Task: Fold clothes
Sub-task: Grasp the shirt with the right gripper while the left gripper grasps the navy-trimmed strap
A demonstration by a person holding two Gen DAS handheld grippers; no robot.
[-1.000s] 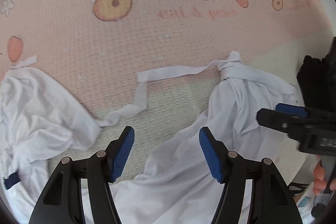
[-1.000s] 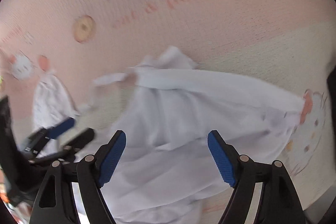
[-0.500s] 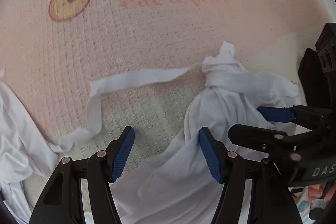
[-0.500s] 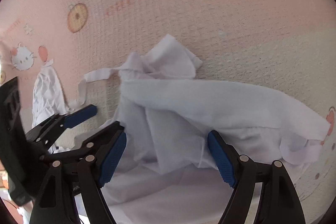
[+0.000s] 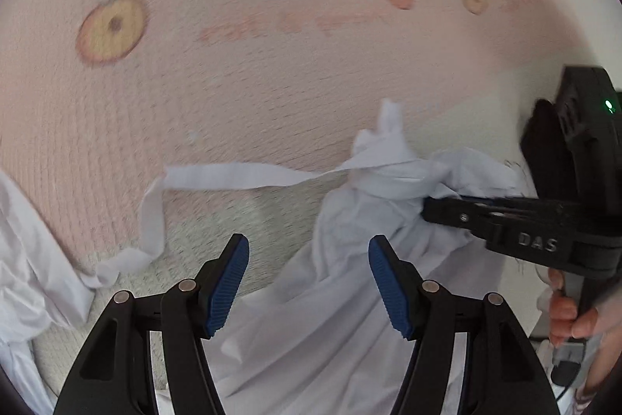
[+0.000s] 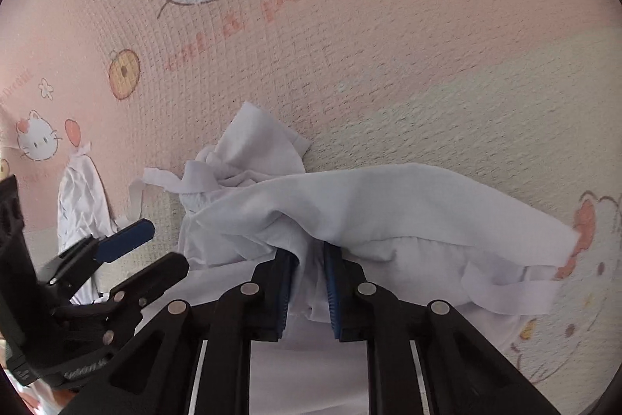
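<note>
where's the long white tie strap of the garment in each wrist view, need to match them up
Left wrist view: the tie strap runs across mid-frame, left from the knotted bunch, then droops down at its left end.
Right wrist view: the tie strap is small, at mid-left, leaving the knotted bunch leftward.
Shared landmark: the knotted bunch of the white garment, where the strap starts; the right gripper is shut on cloth just below it.
</note>
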